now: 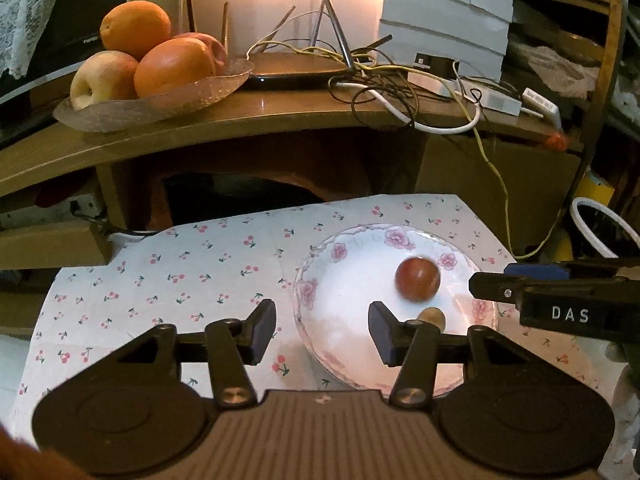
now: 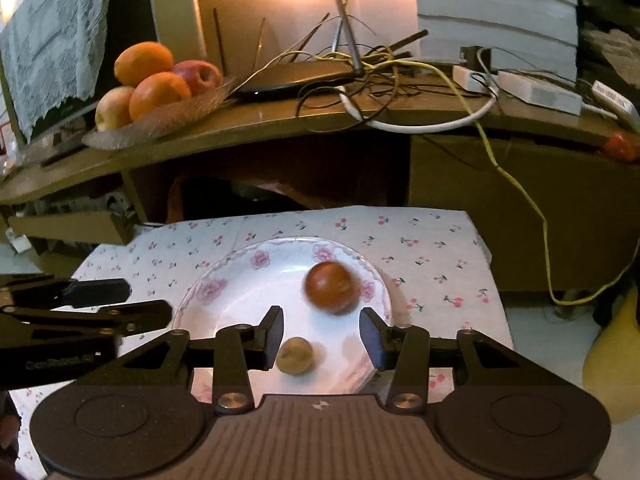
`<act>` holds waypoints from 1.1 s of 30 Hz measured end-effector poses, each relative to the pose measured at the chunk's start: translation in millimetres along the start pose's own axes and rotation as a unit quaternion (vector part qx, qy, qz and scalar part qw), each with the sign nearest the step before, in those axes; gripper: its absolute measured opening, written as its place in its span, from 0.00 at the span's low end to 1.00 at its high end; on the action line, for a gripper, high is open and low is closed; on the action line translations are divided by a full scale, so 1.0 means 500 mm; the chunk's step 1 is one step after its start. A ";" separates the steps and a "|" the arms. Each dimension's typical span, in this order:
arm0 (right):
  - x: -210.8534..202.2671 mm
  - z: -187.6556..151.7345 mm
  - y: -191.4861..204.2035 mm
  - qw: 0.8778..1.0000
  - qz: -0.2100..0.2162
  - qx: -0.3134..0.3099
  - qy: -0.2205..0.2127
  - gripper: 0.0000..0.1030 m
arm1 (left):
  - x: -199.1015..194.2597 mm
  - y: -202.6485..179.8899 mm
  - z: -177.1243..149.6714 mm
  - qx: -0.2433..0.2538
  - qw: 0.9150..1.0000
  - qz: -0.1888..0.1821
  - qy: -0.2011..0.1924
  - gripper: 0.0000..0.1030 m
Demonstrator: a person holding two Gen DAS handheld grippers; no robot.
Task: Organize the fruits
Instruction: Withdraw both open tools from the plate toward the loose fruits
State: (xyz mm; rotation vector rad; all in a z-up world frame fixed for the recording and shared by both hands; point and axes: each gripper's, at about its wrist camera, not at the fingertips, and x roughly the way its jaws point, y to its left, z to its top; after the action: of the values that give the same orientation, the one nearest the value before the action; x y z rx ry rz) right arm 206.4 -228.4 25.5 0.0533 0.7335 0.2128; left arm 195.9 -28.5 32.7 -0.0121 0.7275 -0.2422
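The right gripper [image 2: 321, 334] is hanging over the near part of a flowered plate [image 2: 224, 280], its jaws standing apart with nothing between the pads. A small tan fruit [image 2: 295, 355] is lying on the plate just beside the left finger [image 2: 272, 336]. A blurred red fruit [image 2: 331, 287] is sitting farther in. The left gripper [image 2: 120, 300] is reaching in from the left. On the far shelf [image 2: 280, 120], a dish [image 2: 168, 120] is holding oranges [image 2: 158, 94] and apples [image 2: 198, 76] beside tangled cables [image 2: 400, 80].
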 end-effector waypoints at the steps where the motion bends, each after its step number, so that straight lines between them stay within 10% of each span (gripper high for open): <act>1: -0.002 0.000 -0.005 1.000 0.001 0.006 0.001 0.43 | -0.003 0.000 0.001 -0.001 1.000 -0.001 -0.002 0.54; 33: -0.013 -0.111 0.104 0.979 0.090 -0.159 0.088 0.46 | -0.062 0.043 -0.161 0.153 0.984 -0.047 0.073 0.56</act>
State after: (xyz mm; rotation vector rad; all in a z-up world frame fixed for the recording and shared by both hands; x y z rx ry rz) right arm 155.6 -180.4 -4.8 -0.2076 0.8640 0.5103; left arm 125.1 5.5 -9.4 0.2670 0.8308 -0.4474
